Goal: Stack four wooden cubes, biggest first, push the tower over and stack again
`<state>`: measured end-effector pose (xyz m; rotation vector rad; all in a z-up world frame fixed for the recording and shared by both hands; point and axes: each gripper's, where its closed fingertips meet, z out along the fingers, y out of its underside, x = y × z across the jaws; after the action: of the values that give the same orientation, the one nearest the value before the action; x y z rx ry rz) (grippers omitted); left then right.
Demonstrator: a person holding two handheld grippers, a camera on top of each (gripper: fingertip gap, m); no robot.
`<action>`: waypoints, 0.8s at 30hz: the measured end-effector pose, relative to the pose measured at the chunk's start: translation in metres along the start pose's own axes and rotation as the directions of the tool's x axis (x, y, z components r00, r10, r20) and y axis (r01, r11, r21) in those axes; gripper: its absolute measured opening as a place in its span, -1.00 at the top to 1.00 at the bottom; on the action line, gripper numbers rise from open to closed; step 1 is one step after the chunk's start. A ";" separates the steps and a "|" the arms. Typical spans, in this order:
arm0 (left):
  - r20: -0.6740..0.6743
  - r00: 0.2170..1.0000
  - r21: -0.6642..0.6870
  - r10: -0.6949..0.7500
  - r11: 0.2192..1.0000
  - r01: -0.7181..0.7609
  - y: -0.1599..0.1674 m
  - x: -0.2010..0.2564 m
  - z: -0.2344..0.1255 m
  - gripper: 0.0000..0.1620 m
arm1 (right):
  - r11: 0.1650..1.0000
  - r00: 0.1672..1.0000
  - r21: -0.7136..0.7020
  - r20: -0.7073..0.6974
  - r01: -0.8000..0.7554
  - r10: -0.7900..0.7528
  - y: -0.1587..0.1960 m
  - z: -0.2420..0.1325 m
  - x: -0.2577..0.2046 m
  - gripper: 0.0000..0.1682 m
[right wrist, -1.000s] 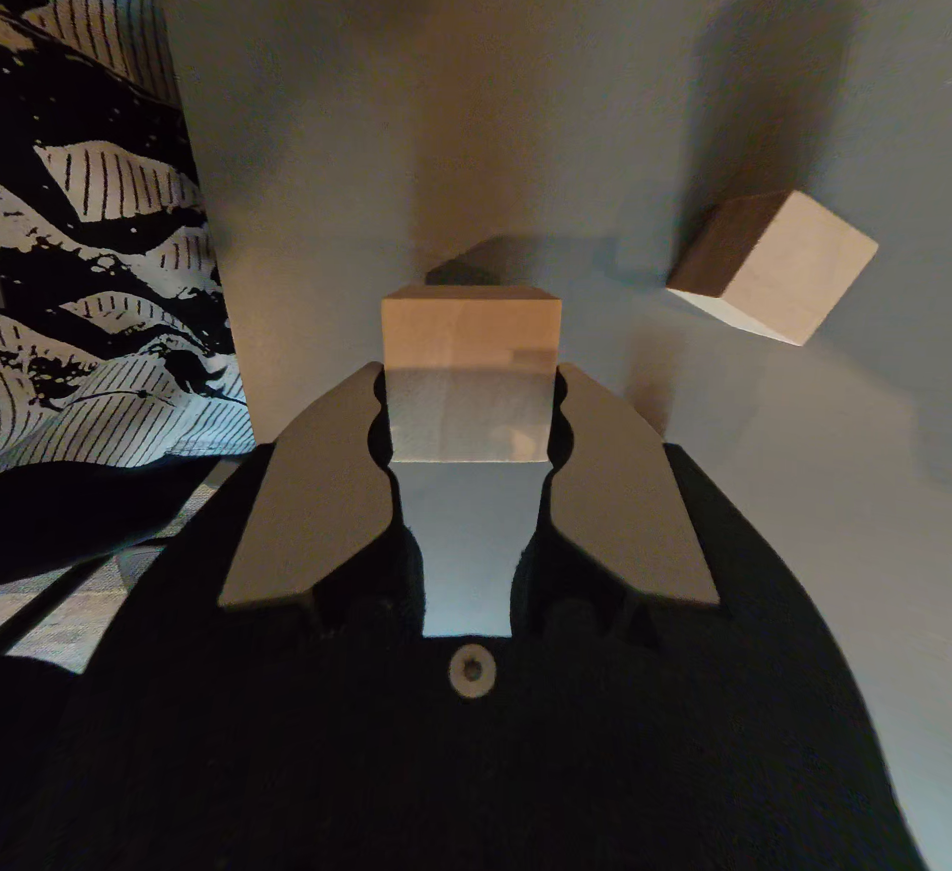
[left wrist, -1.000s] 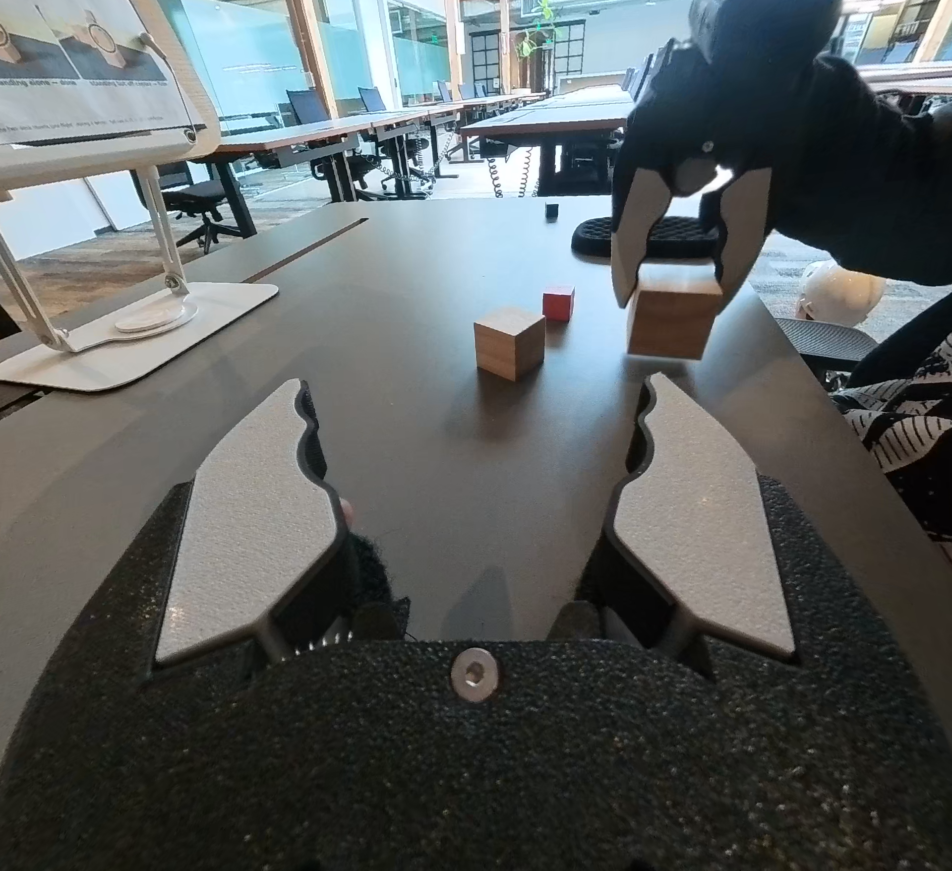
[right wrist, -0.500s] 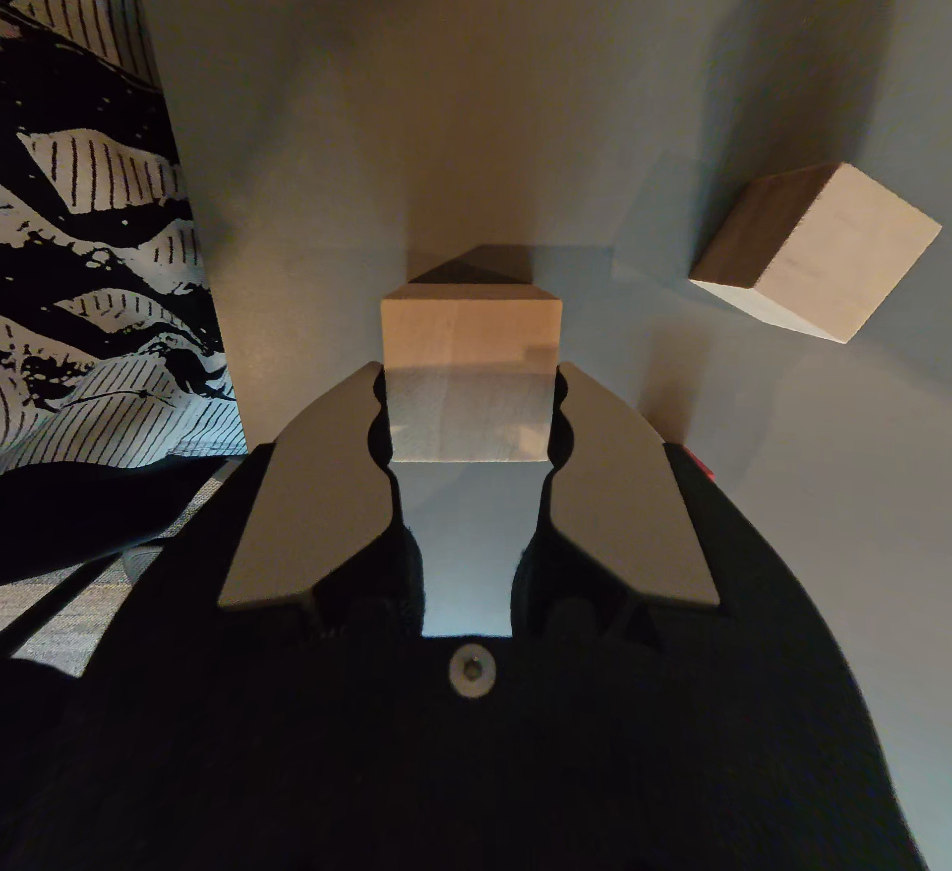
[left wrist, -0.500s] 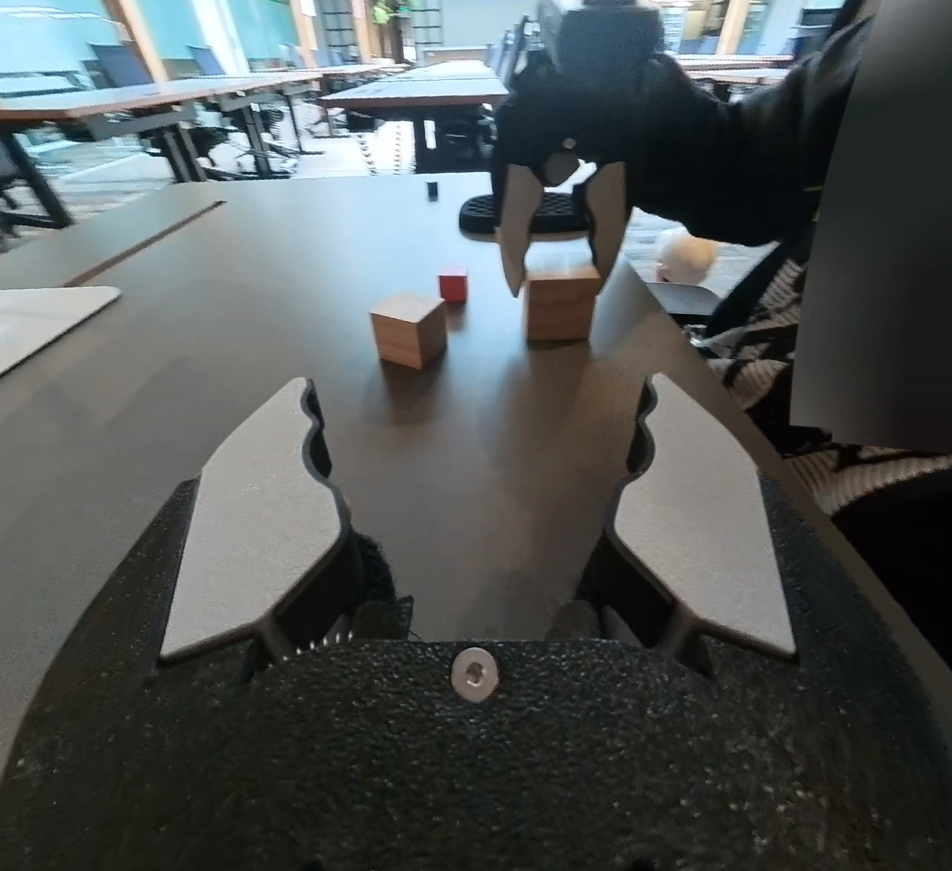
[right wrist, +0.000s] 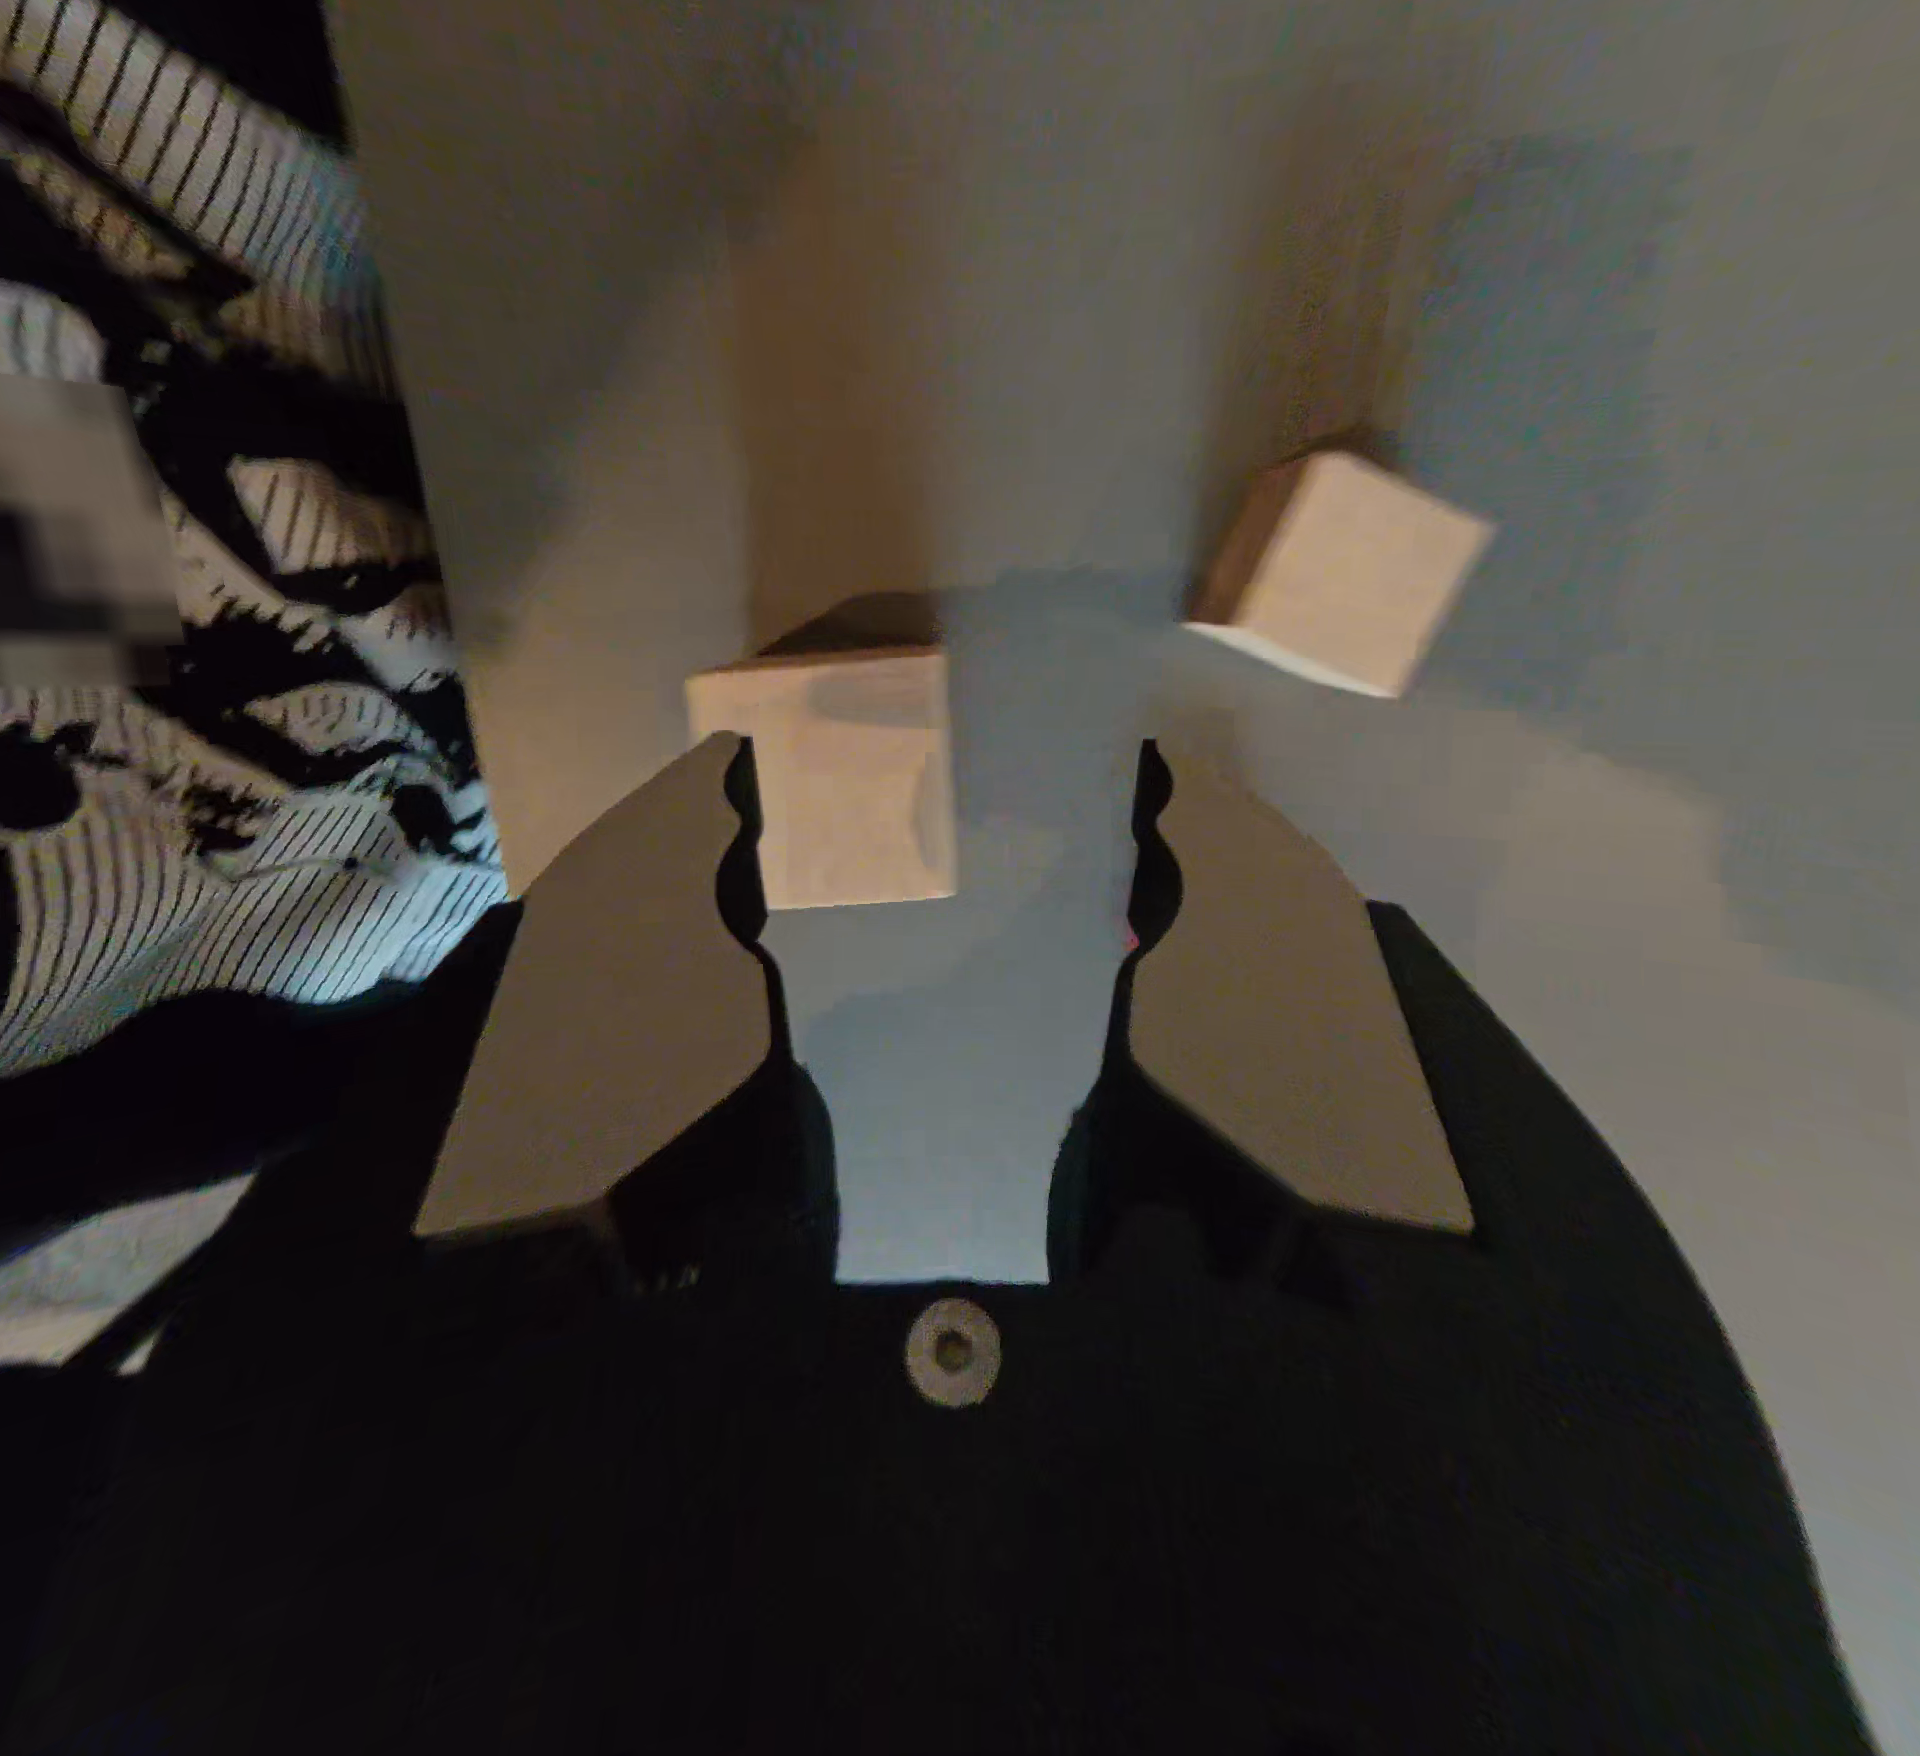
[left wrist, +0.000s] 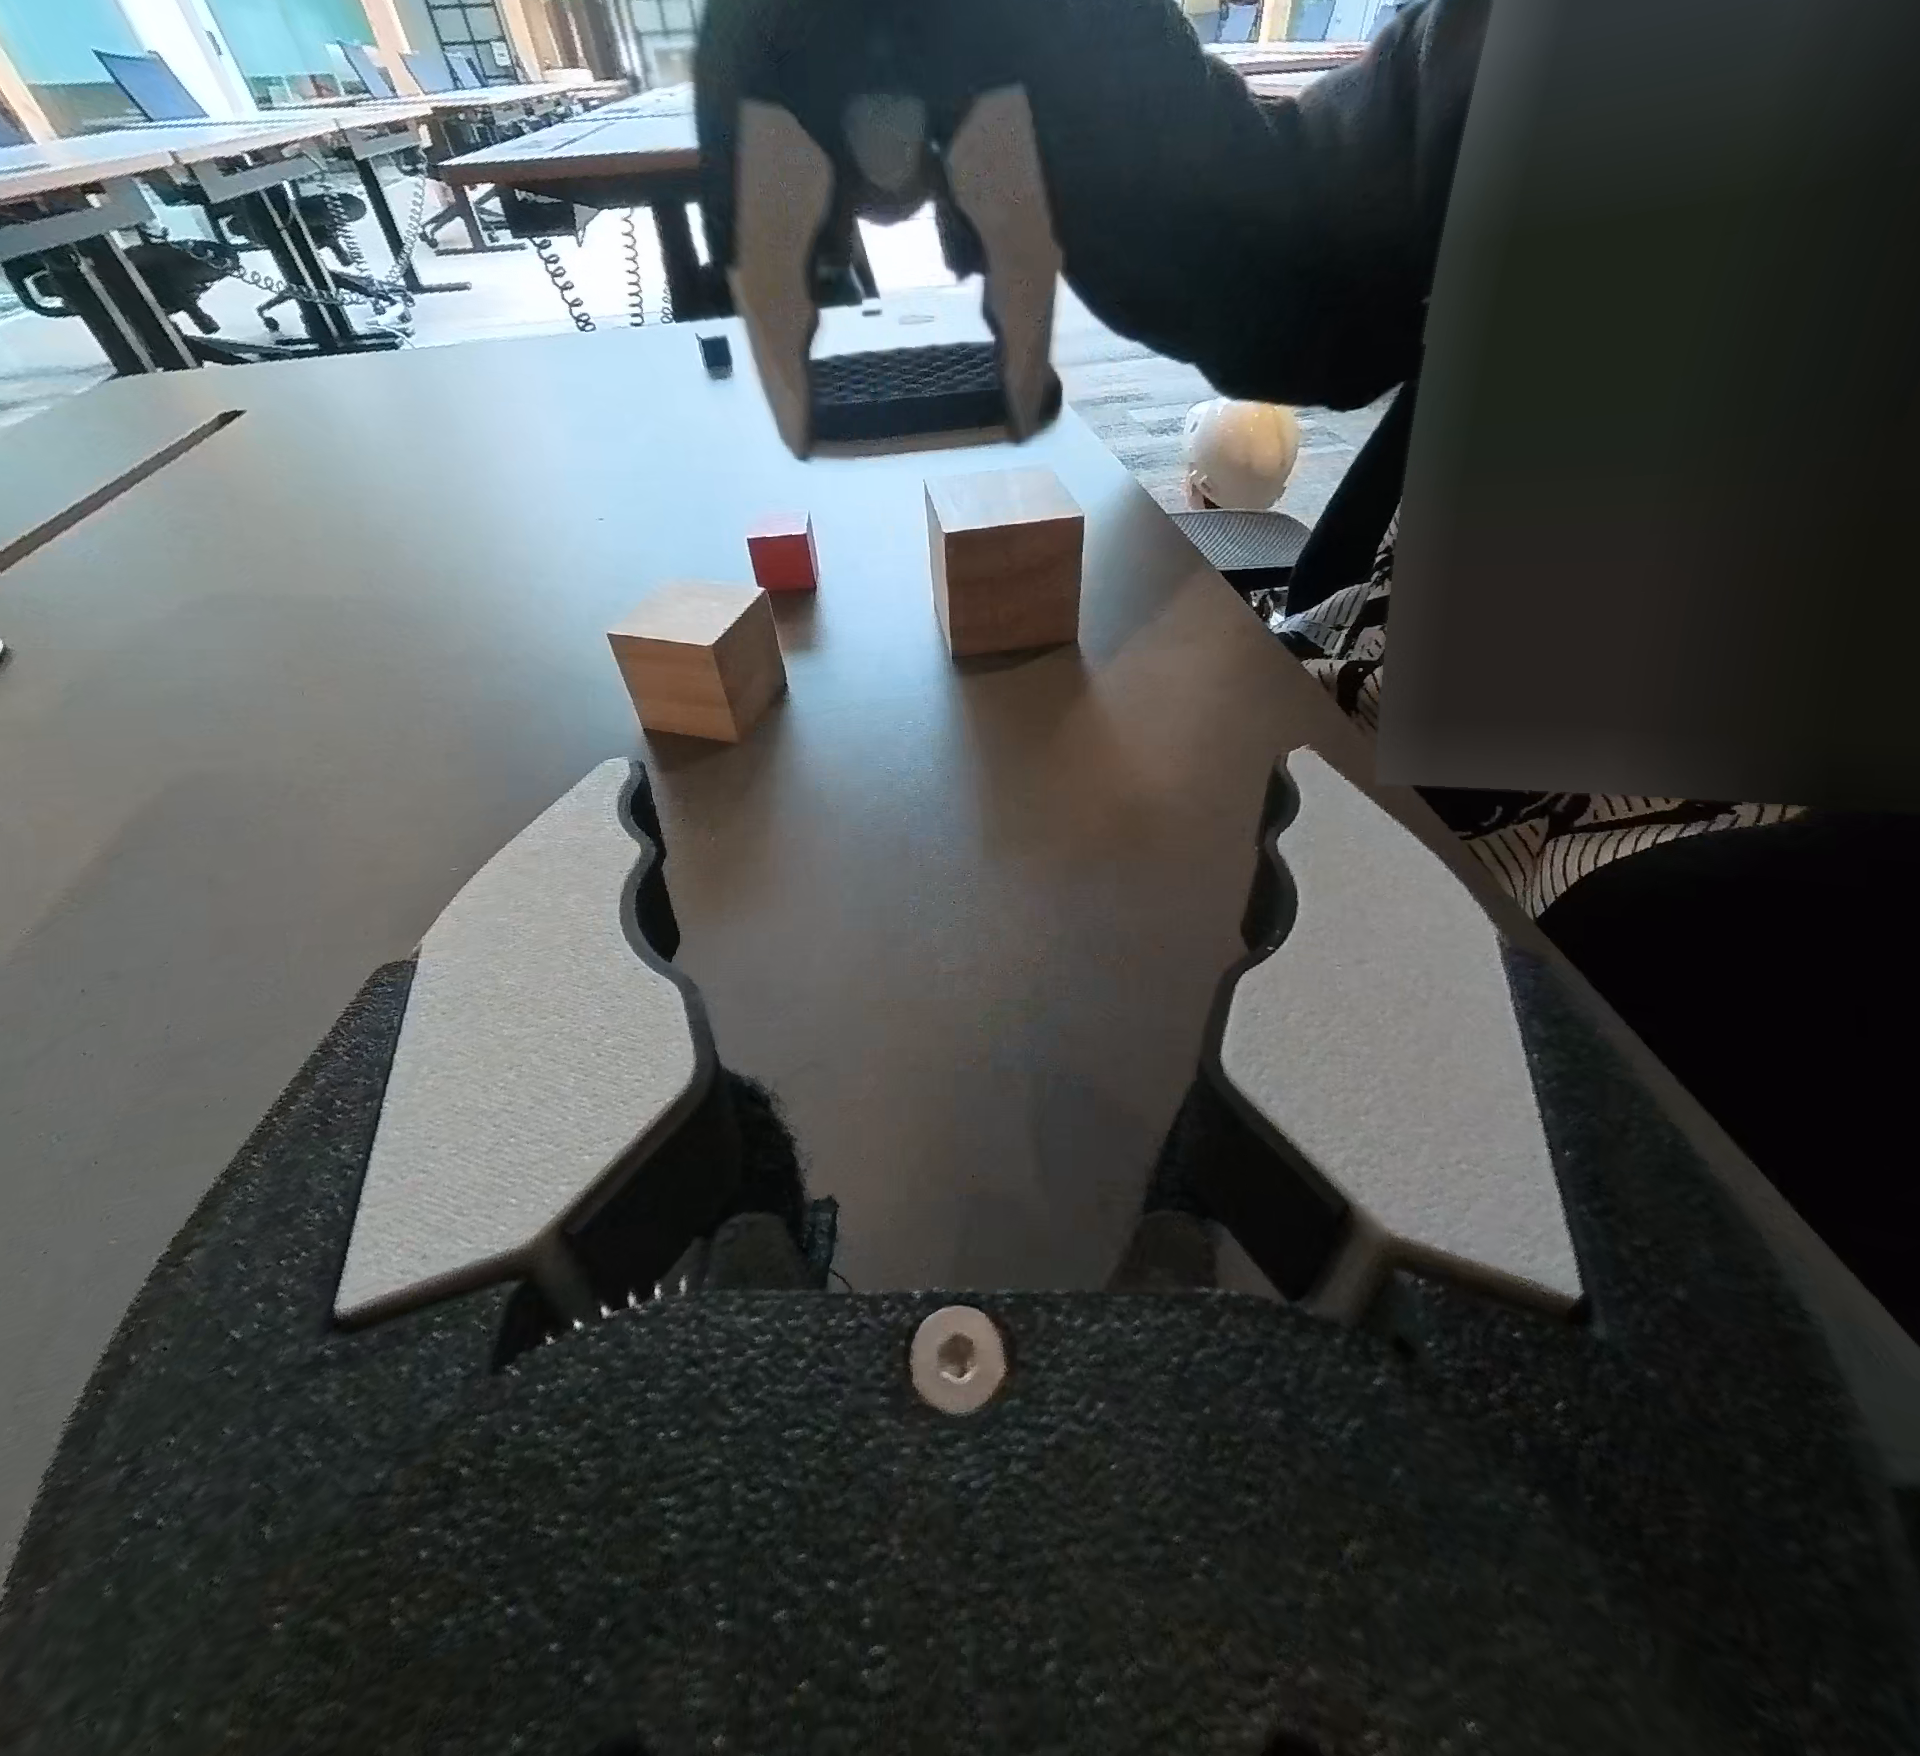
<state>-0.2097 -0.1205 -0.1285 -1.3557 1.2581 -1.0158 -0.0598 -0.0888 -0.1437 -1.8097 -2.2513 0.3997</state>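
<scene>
- Right gripper [left wrist: 906, 439] raised clear above the dark table [left wrist: 312, 615], fingers spread apart, nothing between them; somewhat motion-blurred.
- Same right gripper [right wrist: 940, 750] seen in its own view pointing down at the table, gap between the fingers wide.
- Largest wooden cube [left wrist: 1004, 560] standing flat on the table near its right edge, below and slightly right of the raised gripper, untouched.
- In the right wrist view, largest wooden cube [right wrist: 847, 776] partly behind the left finger tip; contact there cannot be told from that view alone.
- Medium wooden cube [left wrist: 698, 662] resting on the table to the left of the largest one, turned at an angle, apart from it.
- Same medium wooden cube [right wrist: 1340, 568] visible to the upper right in the right wrist view.
- Small red cube [left wrist: 782, 551] just behind the medium cube, between the two wooden ones but farther back.
- Tiny black cube [left wrist: 713, 352] well apart, at the far side of the table beside a black mat [left wrist: 904, 387].
- Left gripper [left wrist: 951, 807] low over the near table, fingers wide apart, empty.
- No cube stacked on another.
</scene>
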 end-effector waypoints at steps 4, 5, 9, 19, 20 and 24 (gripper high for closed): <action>0.003 1.000 0.001 -0.001 1.000 0.001 0.000 0.000 0.000 -0.32 | 0.986 0.978 0.047 -0.125 -0.161 0.166 -0.017 -0.004 0.052 0.23; 0.004 1.000 0.002 -0.001 1.000 0.001 0.000 0.000 0.000 -0.32 | 0.980 0.970 0.038 -0.144 -0.195 0.198 -0.017 0.002 0.062 0.22; 0.013 1.000 0.006 -0.006 1.000 0.006 -0.001 -0.002 -0.001 -0.32 | 0.961 0.949 -0.005 -0.162 -0.276 0.272 -0.012 0.031 0.081 0.22; 0.022 1.000 0.010 -0.013 1.000 0.012 -0.001 -0.003 -0.001 -0.33 | 0.979 0.972 -0.014 -0.127 -0.203 0.200 -0.010 0.029 0.073 0.49; 0.023 1.000 0.011 -0.014 1.000 0.013 -0.001 -0.004 -0.001 -0.33 | 0.984 0.977 -0.001 -0.117 -0.179 0.177 -0.012 0.020 0.067 0.49; 0.025 0.999 0.013 -0.021 1.000 0.020 -0.001 -0.004 -0.002 -0.33 | 0.999 0.996 0.014 -0.077 -0.041 0.042 -0.015 -0.021 0.036 0.49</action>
<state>-0.2116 -0.1163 -0.1270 -1.3701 1.2192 -1.0164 -0.0739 -0.0556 -0.1188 -1.8354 -2.1591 0.3445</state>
